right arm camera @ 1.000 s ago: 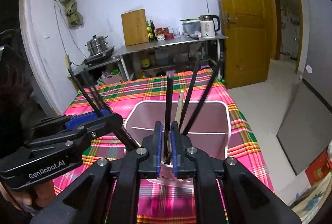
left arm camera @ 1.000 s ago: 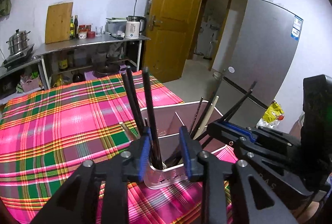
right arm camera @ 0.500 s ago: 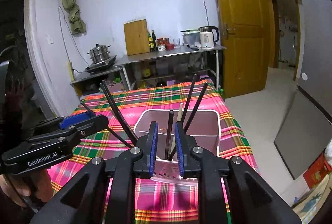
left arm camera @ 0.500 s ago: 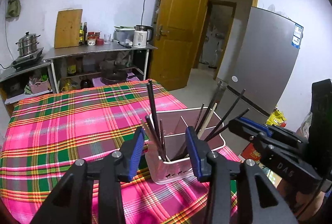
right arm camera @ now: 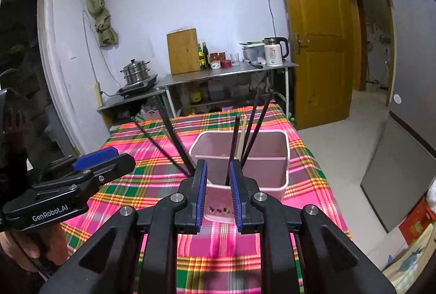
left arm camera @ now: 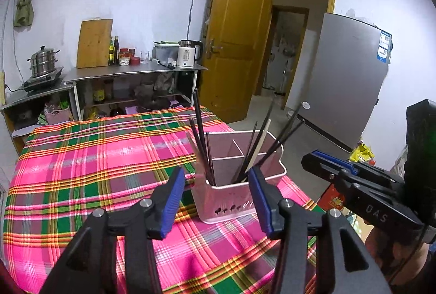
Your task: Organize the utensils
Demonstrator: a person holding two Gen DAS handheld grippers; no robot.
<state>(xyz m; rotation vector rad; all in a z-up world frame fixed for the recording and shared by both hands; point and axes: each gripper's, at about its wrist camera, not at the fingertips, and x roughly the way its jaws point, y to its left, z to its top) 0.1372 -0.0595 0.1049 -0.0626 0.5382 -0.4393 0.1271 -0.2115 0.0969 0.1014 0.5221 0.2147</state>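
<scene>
A pink two-compartment utensil holder (left arm camera: 226,201) (right arm camera: 272,185) stands near the right edge of the table with the plaid cloth (left arm camera: 95,171) (right arm camera: 152,177). Several dark chopsticks (left arm camera: 200,136) (right arm camera: 253,130) and a pale one (left arm camera: 261,141) lean inside it. My left gripper (left arm camera: 216,179) hovers just short of the holder, jaws opening, nothing between the pads. My right gripper (right arm camera: 218,168) is also just in front of the holder, jaws opening a narrower gap, and its pads touch no chopstick. Each gripper shows in the other's view: the right gripper (left arm camera: 327,160) and the left gripper (right arm camera: 109,158).
A metal shelf (left arm camera: 130,73) against the far wall carries a kettle (left arm camera: 188,55), a cutting board (left arm camera: 94,43), bottles and a steamer pot (left arm camera: 43,62). A wooden door (left arm camera: 234,49) and a grey fridge (left arm camera: 346,76) stand to the right. The floor drops away beyond the table's right edge.
Both grippers have opened and let go of the chopsticks they gripped. Both have drawn back from the holder, and the chopsticks stay standing in it.
</scene>
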